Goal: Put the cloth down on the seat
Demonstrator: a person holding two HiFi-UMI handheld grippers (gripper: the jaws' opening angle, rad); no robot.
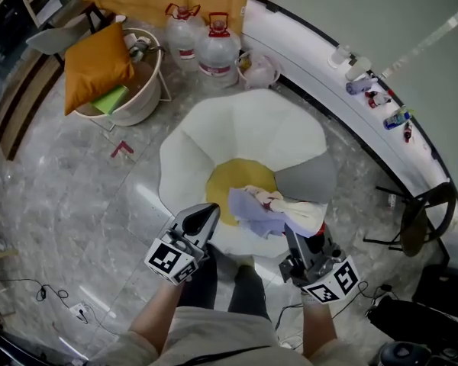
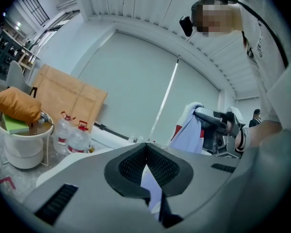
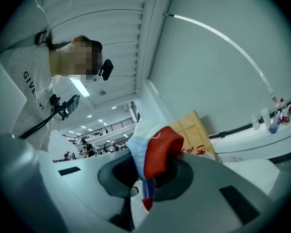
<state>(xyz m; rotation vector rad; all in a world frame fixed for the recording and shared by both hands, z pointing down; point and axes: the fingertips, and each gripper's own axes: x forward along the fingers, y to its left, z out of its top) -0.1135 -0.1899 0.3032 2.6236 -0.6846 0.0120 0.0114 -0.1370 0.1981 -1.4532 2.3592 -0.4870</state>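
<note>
Cloth (image 1: 263, 213) is held bunched over the front edge of the yellow seat (image 1: 230, 180). The left gripper (image 1: 206, 219) jaws are pinched on a pale fold, and the right gripper (image 1: 292, 236) jaws are clamped on a red-and-blue fold. A basket (image 1: 151, 97) holds an orange cushion (image 1: 98, 65) and a green block (image 1: 111, 98). Only the left gripper view shows the pale sliver between its pads.

place: open indoor hall | cues: marble floor (image 1: 76, 197), curved white ledge (image 1: 313, 48), water jugs (image 1: 217, 52), mezzanine railing (image 3: 111, 126)
</note>
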